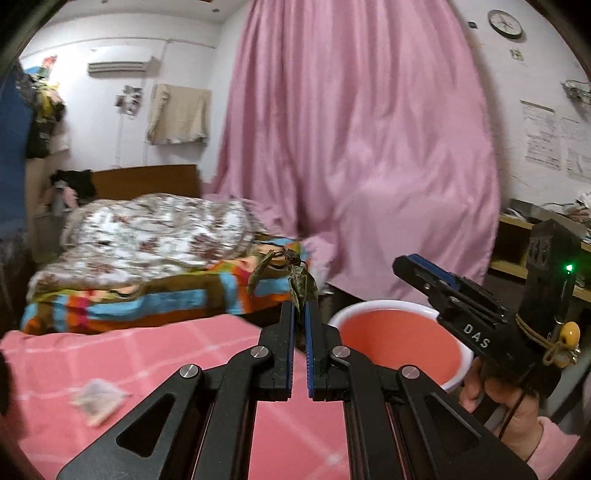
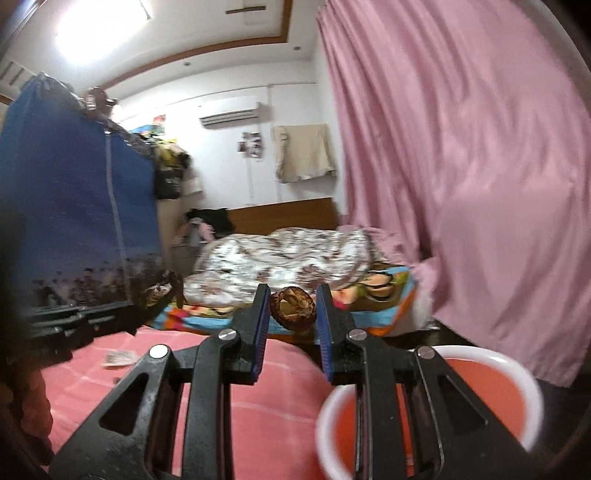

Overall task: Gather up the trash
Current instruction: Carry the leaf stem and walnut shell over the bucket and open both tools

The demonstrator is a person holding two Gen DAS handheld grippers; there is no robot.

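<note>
Trash: one dried twig (image 1: 295,277), one brown shell (image 2: 292,305).

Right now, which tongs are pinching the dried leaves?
The left tongs pinch the dried leaves. The right tongs hold a round brown husk instead.

A pink curtain (image 1: 354,155) hangs from the ceiling down past the bed (image 1: 147,280), whose floral quilt (image 1: 155,232) lies bunched toward the wooden headboard (image 1: 147,181) over a striped, brightly coloured sheet (image 1: 122,310). On the white wall behind, an air conditioner (image 1: 118,66) sits above a beige cloth (image 1: 179,114). A round clock (image 1: 505,23) hangs right of the curtain. A blue fabric wardrobe (image 2: 74,206) stands left of the bed.
</note>
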